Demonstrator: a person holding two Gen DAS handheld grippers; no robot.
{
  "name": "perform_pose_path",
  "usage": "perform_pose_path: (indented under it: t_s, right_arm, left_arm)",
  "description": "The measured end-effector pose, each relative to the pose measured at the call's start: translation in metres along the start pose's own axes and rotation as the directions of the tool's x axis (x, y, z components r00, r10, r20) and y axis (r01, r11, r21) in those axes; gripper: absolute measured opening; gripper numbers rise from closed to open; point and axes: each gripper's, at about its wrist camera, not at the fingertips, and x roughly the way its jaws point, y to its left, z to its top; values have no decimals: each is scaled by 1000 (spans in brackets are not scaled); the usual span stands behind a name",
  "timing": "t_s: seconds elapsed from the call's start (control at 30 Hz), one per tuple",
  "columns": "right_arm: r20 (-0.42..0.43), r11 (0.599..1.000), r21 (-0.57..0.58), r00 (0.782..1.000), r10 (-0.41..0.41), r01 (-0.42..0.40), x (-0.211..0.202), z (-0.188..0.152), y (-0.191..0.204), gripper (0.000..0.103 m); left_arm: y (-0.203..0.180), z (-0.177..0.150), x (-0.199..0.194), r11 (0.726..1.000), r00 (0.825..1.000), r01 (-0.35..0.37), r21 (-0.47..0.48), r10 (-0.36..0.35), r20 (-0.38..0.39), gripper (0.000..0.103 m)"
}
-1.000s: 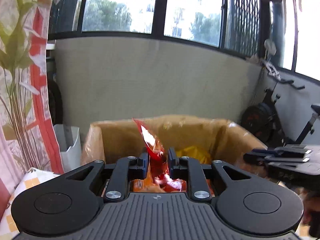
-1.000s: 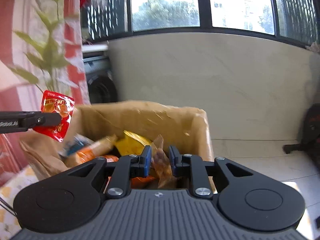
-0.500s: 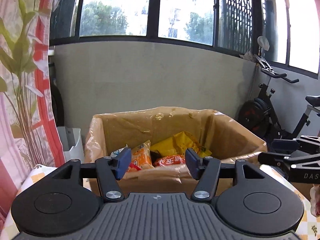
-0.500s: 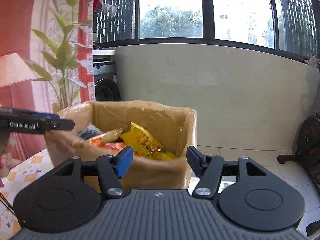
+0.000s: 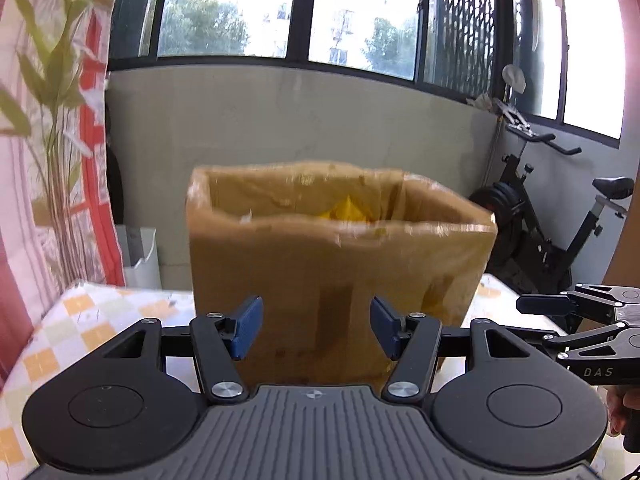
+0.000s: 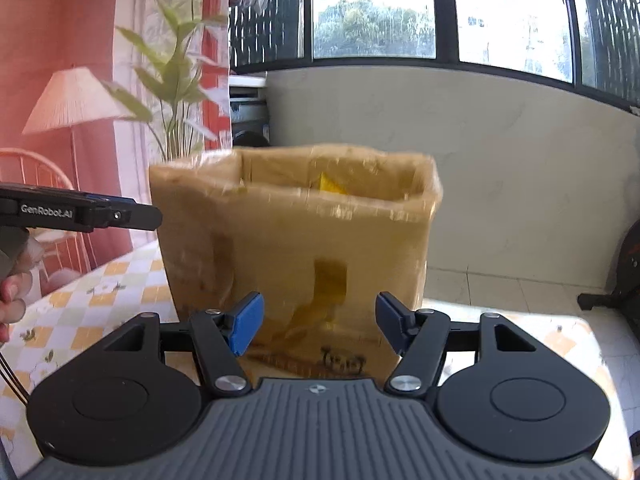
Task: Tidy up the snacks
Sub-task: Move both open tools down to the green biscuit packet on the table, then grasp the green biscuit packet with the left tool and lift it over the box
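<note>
A tall brown cardboard box (image 5: 332,272) stands on the checked tablecloth (image 5: 100,320), straight ahead of both grippers. Over its rim only a corner of a yellow snack pack (image 5: 348,210) shows; the other snacks inside are hidden. My left gripper (image 5: 316,326) is open and empty, low in front of the box's near wall. The right gripper (image 6: 318,324) faces the same box (image 6: 296,240); its jaws are opening with nothing between them. The yellow pack (image 6: 330,182) peeks out here too. Each gripper shows side-on at the edge of the other's view.
The cloth-covered table (image 6: 100,292) runs left and right of the box. A white bin (image 5: 140,256) and a patterned curtain (image 5: 48,160) stand at the left, an exercise bike (image 5: 540,220) at the right. A person's hand (image 6: 12,300) holds the left gripper.
The left gripper let go of a red snack packet and the right one of a brownish packet; both opened. Both then drew back and sank, so the box's outer wall now fills the views.
</note>
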Motion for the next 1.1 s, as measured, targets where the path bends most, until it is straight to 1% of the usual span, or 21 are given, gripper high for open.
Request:
perform_pose_path:
  t_s: [0.17,0.33,0.43,0.57,0.6,0.8,0.87,0.97,1.1]
  right_arm:
    - [-75,1000,12,997,5,-4,9,-29,-1,65]
    - [-156,1000,-23,988,-7,3,10,-63,0,65]
    - [-209,998,-55,978,10,-22,12,-83,7,65]
    - [-276,992,-107,961,35,-67,18,-102,15,65]
    - [-286,990,-117,957,42,-78,21,-106,18,65]
    - [-312,984,-110,945,97,-137,37,-106,24,63]
    - [-321,981,-119,941,111,-156,42,-106,29,58]
    - [-323,975,-129,938,129,-178,43,-107,35,55]
    - [-321,975,-104,935,153,-196,46,-107,33,49]
  left_arm:
    - [0,-27,4,1000,998,0,-12,-1,-65,62]
    - [-7,-56,10,999,990,33,-30,-36,-139,62]
    - [-13,-73,17,998,980,61,-31,-65,-187,61]
    - [-19,-93,31,993,963,93,-71,-108,-248,61]
    - [-20,-94,35,991,958,101,-85,-120,-261,61]
    - [-28,-113,56,968,928,148,-201,-206,-310,59]
    - [-29,-115,61,962,921,158,-222,-225,-319,59]
    - [-32,-121,69,954,911,169,-246,-247,-331,59]
    - [-36,-126,80,948,898,177,-265,-266,-351,54]
